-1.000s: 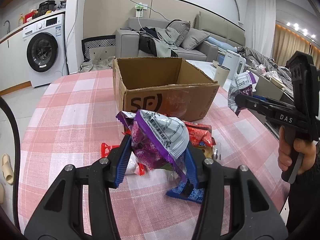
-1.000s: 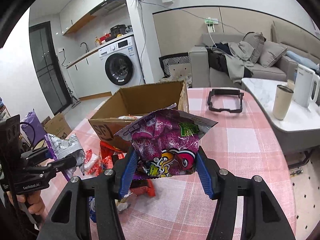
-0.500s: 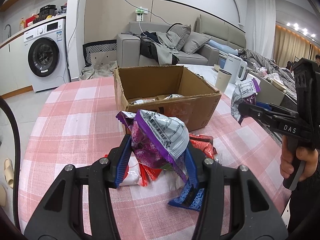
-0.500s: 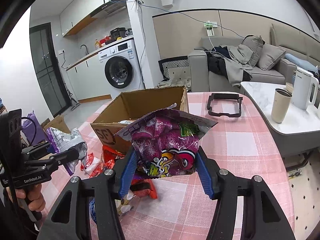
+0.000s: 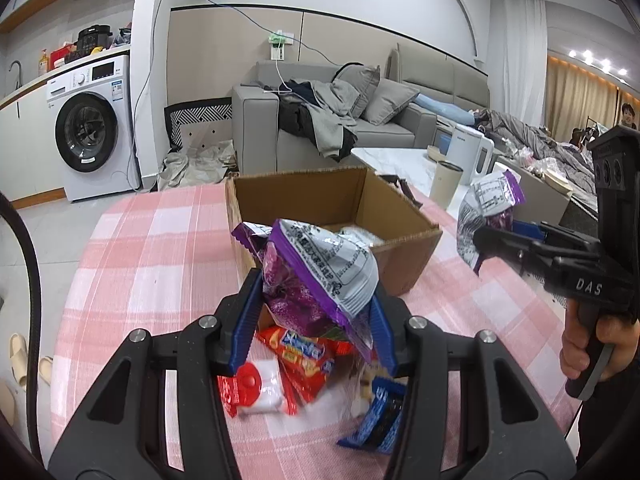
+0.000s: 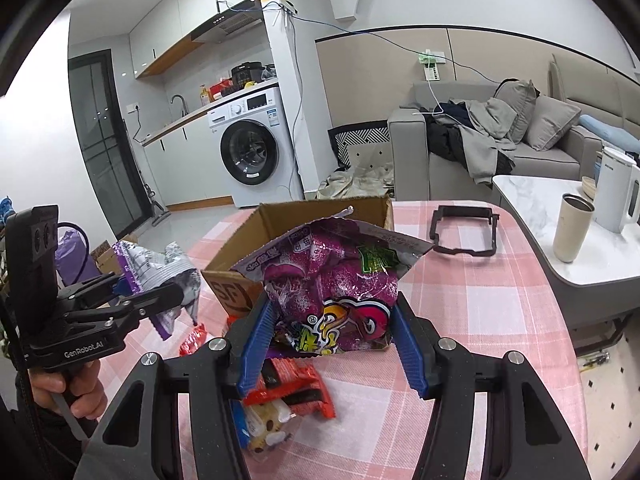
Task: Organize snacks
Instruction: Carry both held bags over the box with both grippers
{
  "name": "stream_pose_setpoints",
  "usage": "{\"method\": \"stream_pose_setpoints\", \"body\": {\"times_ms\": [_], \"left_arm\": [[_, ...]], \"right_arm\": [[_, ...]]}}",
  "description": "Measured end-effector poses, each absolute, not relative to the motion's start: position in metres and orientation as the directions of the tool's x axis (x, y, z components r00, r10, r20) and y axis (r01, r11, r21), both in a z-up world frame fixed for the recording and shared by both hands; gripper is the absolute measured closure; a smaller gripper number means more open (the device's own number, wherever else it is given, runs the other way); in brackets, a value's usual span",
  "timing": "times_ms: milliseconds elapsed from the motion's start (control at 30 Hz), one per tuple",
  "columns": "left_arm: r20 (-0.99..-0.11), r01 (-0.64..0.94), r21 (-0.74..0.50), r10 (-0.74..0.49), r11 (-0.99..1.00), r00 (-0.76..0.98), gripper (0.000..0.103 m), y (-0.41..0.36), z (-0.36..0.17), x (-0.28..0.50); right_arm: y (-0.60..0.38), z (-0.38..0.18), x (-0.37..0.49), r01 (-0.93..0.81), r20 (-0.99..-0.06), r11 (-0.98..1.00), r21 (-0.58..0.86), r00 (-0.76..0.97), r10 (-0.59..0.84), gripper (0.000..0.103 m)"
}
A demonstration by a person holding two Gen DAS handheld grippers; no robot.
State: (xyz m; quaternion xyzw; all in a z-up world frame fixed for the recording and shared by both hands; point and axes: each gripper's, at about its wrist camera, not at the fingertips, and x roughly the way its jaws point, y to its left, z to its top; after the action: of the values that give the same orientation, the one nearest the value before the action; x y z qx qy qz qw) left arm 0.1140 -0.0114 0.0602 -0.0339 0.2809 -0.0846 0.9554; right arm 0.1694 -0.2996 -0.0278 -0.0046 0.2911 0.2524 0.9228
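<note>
Both bags lifted higher than a second ago, now up around the rim of the open brown cardboard box (image 5: 336, 216), so dropping them in looks like the next bit. Left tool (image 5: 316, 328) clamped on a crinkly purple-and-silver snack bag (image 5: 320, 276), blue pads squeezing both sides. Right tool (image 6: 332, 344) closed on a glossy purple snack bag with cartoon print (image 6: 336, 300), held just near of the box. Inside the box: a couple of pale packets at the bottom, hard to make out. Still loose on the pink checked counter (image 5: 152, 248): red wrappers (image 5: 304, 356) and a blue packet (image 5: 380, 420), near the tools.
</note>
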Motion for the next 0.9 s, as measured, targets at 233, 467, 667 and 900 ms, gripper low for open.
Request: {"method": "stream_pose_setpoints", "body": {"times_ms": [233,467,667,900], "left_arm": [[-0.511,0.148,-0.113,-0.185,0.983,0.839,0.056,-0.01,0.074,0.128],[-0.513,0.151,-0.116,-0.189,0.982,0.837,0.056,-0.011,0.08,0.15],[-0.525,0.152,-0.113,-0.189,0.982,0.83,0.056,-0.013,0.08,0.173],[-0.544,0.145,-0.108,-0.181,0.983,0.819,0.056,-0.016,0.072,0.195]], "right_arm": [[-0.284,-0.015,0.175,-0.48,-0.528,0.867,0.129,0.707,0.47,0.045],[-0.267,-0.01,0.195,-0.489,-0.537,0.863,0.126,0.698,0.474,0.045],[-0.254,-0.01,0.214,-0.496,-0.547,0.857,0.137,0.683,0.483,0.045],[-0.242,-0.014,0.236,-0.501,-0.568,0.854,0.141,0.666,0.484,0.045]]}}
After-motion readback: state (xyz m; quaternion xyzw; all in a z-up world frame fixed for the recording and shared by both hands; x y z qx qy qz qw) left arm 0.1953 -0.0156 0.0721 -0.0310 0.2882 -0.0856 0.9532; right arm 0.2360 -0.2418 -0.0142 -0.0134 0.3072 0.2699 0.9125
